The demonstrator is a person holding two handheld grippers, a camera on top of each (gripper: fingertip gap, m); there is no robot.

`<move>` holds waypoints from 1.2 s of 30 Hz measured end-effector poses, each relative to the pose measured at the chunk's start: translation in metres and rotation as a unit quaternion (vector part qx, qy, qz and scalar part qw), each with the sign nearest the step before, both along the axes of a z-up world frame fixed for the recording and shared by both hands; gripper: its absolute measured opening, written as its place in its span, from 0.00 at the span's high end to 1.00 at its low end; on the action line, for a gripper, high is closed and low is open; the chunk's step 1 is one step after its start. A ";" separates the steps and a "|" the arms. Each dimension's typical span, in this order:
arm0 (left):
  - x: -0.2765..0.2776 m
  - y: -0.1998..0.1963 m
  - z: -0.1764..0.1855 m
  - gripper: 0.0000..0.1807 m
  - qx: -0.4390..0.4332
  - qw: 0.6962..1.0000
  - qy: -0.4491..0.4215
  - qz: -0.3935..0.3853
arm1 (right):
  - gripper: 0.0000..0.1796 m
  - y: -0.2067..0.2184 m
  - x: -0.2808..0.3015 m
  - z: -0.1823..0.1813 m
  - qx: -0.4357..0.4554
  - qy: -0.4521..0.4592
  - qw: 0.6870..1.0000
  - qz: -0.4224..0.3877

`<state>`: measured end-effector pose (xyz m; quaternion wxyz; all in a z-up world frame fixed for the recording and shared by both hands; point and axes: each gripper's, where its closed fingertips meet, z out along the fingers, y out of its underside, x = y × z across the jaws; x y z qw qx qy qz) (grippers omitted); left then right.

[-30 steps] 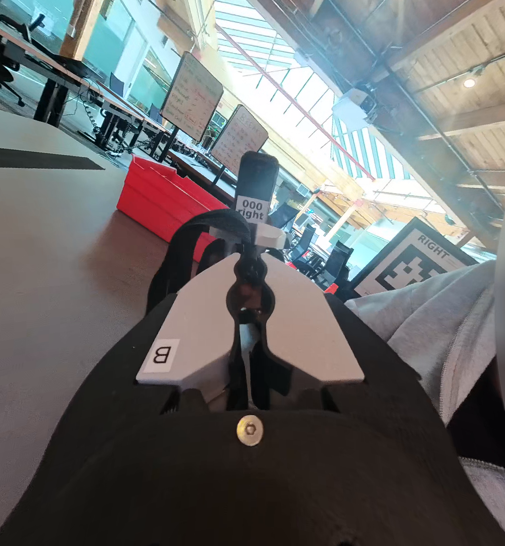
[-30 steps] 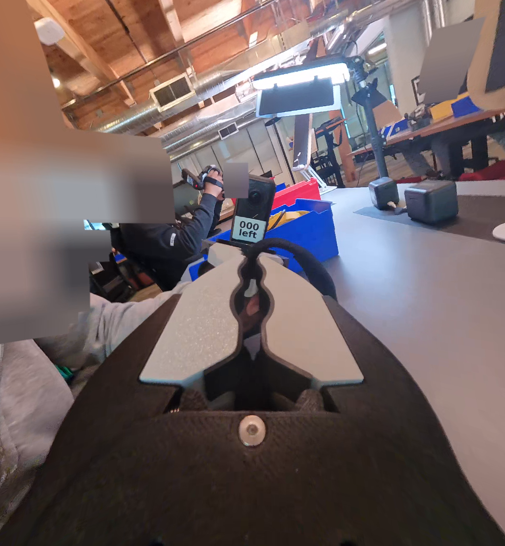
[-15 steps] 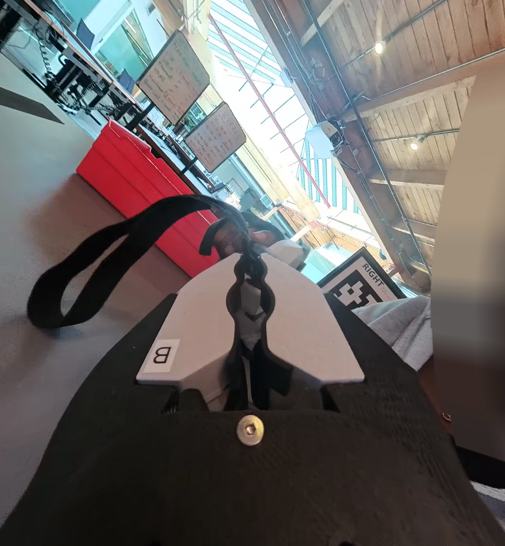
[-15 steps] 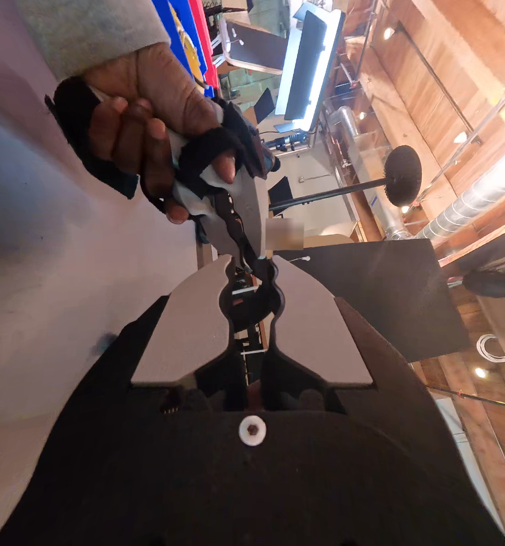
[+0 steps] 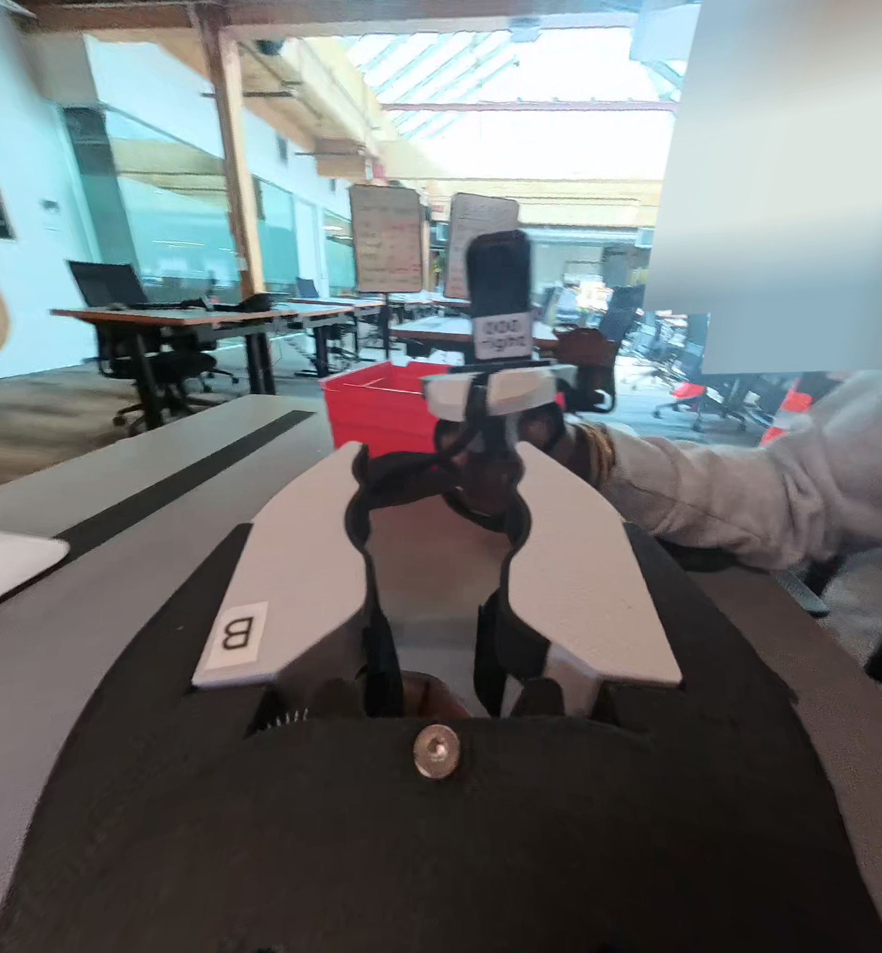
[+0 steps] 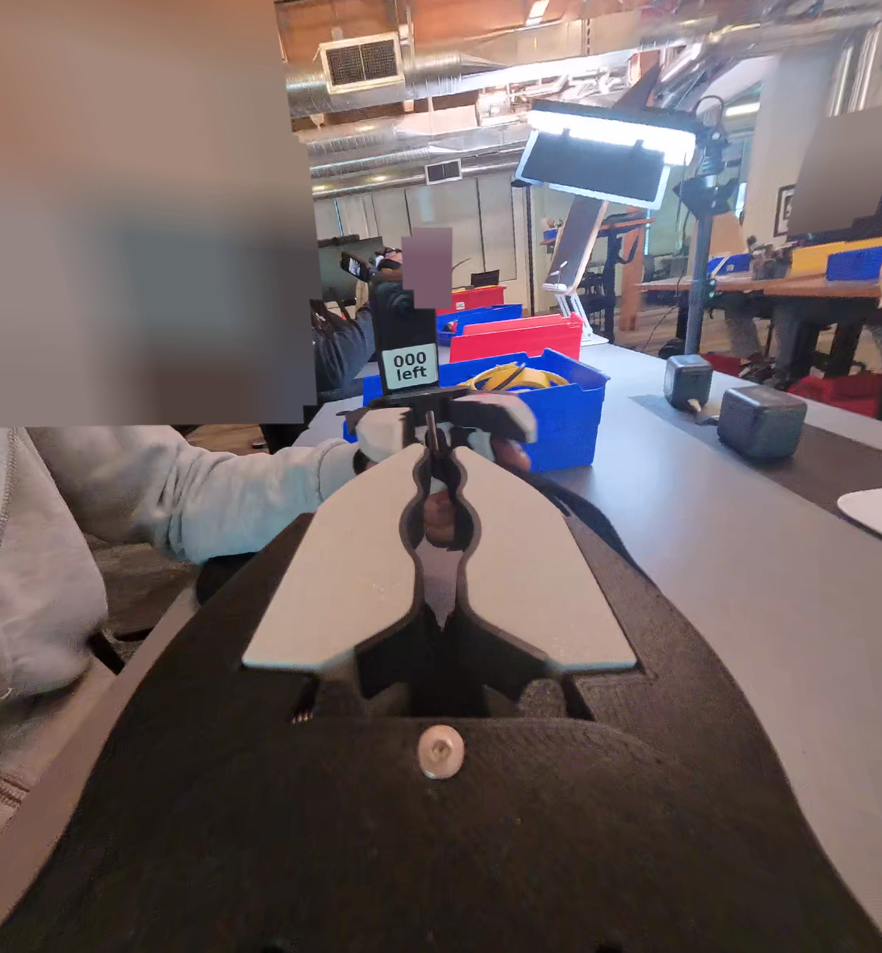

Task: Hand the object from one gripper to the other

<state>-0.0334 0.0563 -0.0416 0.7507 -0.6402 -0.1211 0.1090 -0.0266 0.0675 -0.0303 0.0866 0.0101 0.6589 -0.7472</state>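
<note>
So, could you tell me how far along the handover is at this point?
Mostly done: the left tool is open and empty, so its release looks finished. In hand: the right tool is shut on the black strap. Left: drawing the two tools apart, as they face each other closely.

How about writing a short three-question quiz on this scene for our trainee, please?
1. True or false: the jaws of the left gripper stand apart.
2. What colour is the bin that holds yellow items? A red, B blue, C grey.
3. Fill in: the black strap is pinched by the ____ gripper.

Key: 1 true. 2 B. 3 right: the right gripper is closed on it.
</note>
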 end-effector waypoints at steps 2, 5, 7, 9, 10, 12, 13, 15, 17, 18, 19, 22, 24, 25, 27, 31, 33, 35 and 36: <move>0.006 0.008 -0.007 0.86 -0.029 0.999 0.001 -0.020 | 0.97 -0.001 0.000 -0.003 0.006 -0.010 1.000 0.006; 0.004 0.008 -0.008 0.90 -0.035 0.999 0.013 -0.009 | 0.96 -0.005 0.008 -0.005 0.022 -0.005 1.000 0.019; 0.008 0.009 -0.004 0.90 -0.028 0.999 0.024 -0.017 | 0.97 -0.004 0.010 -0.002 0.012 -0.010 0.999 0.028; 0.013 0.011 -0.006 0.95 -0.041 0.998 0.034 -0.030 | 0.97 -0.004 0.012 0.000 0.007 -0.027 0.999 0.041; 0.014 0.012 -0.005 0.96 -0.040 0.998 0.027 -0.033 | 0.97 -0.003 0.012 0.000 0.001 -0.031 0.999 0.042; 0.019 0.014 0.002 0.98 -0.008 0.998 -0.016 -0.067 | 0.94 -0.002 0.010 0.006 -0.028 -0.020 0.999 0.034; 0.022 0.013 0.010 0.98 0.025 0.995 -0.043 -0.087 | 0.88 -0.001 0.007 0.009 -0.043 -0.011 0.999 0.021; 0.025 0.008 0.020 0.99 0.075 0.986 -0.084 -0.122 | 0.80 -0.001 0.007 0.009 -0.044 0.014 0.999 0.008; 0.026 0.004 0.024 0.99 0.094 0.980 -0.106 -0.141 | 0.81 -0.004 0.012 0.003 -0.019 0.030 0.999 0.016; 0.026 0.004 0.025 0.99 0.101 0.977 -0.116 -0.148 | 0.81 -0.006 0.013 0.000 -0.007 0.030 0.999 0.020; 0.028 0.004 0.025 0.99 0.105 0.974 -0.125 -0.158 | 0.82 -0.008 0.016 -0.002 -0.001 0.028 0.999 0.028; 0.030 0.007 0.025 0.99 0.115 0.968 -0.142 -0.173 | 0.94 -0.014 0.020 -0.005 -0.001 0.021 0.999 0.037; 0.027 0.007 0.026 0.97 0.121 0.968 -0.141 -0.166 | 0.98 -0.015 0.020 -0.006 0.003 0.029 0.999 0.032; 0.025 0.006 0.025 0.92 0.121 0.970 -0.140 -0.156 | 0.99 -0.014 0.020 -0.004 0.000 0.028 0.999 0.032; 0.021 0.004 0.021 0.80 0.108 0.974 -0.142 -0.142 | 0.99 -0.010 0.018 0.005 -0.023 0.000 0.999 0.037; 0.026 0.006 0.015 0.77 0.085 0.973 -0.142 -0.160 | 0.99 -0.007 0.011 0.012 -0.049 -0.047 0.997 0.032; 0.030 0.010 0.009 0.77 0.059 0.976 -0.132 -0.164 | 0.99 -0.009 0.009 0.011 -0.046 -0.055 0.997 0.018; 0.031 0.014 0.003 0.75 0.037 0.977 -0.130 -0.164 | 0.99 -0.011 0.006 0.013 -0.050 -0.068 0.996 0.007; 0.032 0.016 0.002 0.79 0.034 0.978 -0.128 -0.163 | 0.98 -0.010 0.004 0.013 -0.053 -0.072 0.996 0.001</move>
